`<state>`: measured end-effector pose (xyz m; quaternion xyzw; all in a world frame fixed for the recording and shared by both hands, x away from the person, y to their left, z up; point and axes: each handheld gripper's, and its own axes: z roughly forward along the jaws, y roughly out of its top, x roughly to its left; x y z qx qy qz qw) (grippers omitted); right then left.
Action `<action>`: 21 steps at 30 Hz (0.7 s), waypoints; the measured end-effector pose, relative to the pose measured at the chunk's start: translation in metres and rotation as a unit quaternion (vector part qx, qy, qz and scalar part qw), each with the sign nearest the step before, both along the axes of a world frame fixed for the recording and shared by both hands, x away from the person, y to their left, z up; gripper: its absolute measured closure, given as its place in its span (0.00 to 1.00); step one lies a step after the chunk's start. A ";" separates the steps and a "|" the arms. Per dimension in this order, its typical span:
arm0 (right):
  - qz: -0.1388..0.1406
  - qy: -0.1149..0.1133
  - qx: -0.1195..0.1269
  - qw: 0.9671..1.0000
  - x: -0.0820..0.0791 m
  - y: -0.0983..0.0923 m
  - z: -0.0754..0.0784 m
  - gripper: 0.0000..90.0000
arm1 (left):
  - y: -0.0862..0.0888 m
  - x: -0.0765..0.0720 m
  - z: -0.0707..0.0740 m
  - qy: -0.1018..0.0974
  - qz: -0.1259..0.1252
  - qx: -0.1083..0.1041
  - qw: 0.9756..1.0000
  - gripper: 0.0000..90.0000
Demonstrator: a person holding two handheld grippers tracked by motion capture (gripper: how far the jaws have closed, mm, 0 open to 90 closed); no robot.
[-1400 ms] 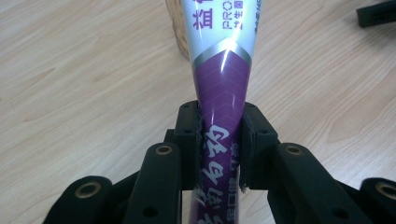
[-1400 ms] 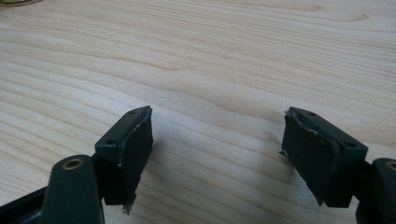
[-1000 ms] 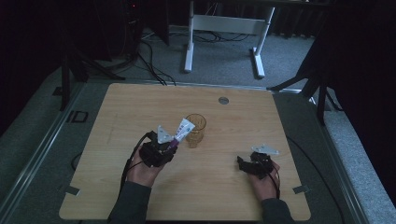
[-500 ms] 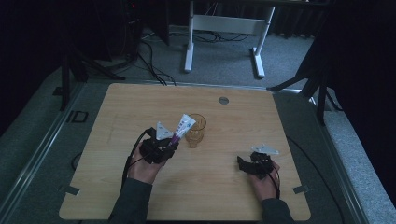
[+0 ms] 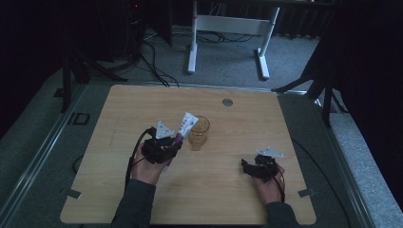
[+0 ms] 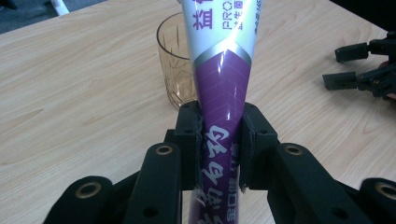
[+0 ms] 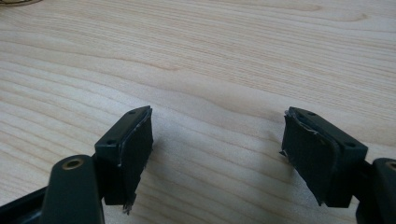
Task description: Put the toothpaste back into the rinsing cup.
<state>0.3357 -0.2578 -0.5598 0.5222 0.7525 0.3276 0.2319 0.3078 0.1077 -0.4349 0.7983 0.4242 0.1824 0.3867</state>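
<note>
Purple-white toothpaste tube (image 6: 219, 98) clamped in left gripper (image 6: 220, 140); Chinese print

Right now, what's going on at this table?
A person is working with a gripper in each hand. The left gripper is clamped on a purple and white tube, holding it tilted toward an amber glass on the wooden table; the tube is not in the glass. The right gripper sits open and empty, low over bare wood at the right.
</note>
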 end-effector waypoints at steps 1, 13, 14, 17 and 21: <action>0.000 0.000 0.000 1.000 0.000 0.000 0.000 0.27 | 0.000 0.000 0.000 0.000 0.001 -0.003 1.000 0.80; -0.001 0.001 0.001 1.000 0.000 0.000 0.000 0.27 | 0.004 0.008 0.004 -0.002 0.010 -0.041 0.999 0.80; -0.001 0.001 0.001 1.000 0.000 0.000 0.000 0.27 | 0.004 0.009 0.005 -0.003 0.011 -0.044 0.999 0.80; -0.001 0.001 0.001 1.000 0.000 0.000 0.000 0.27 | 0.003 0.010 0.006 -0.003 0.015 -0.045 0.999 0.80; -0.001 0.001 0.001 1.000 0.000 0.000 0.000 0.27 | 0.003 0.012 0.006 -0.004 0.017 -0.050 0.999 0.80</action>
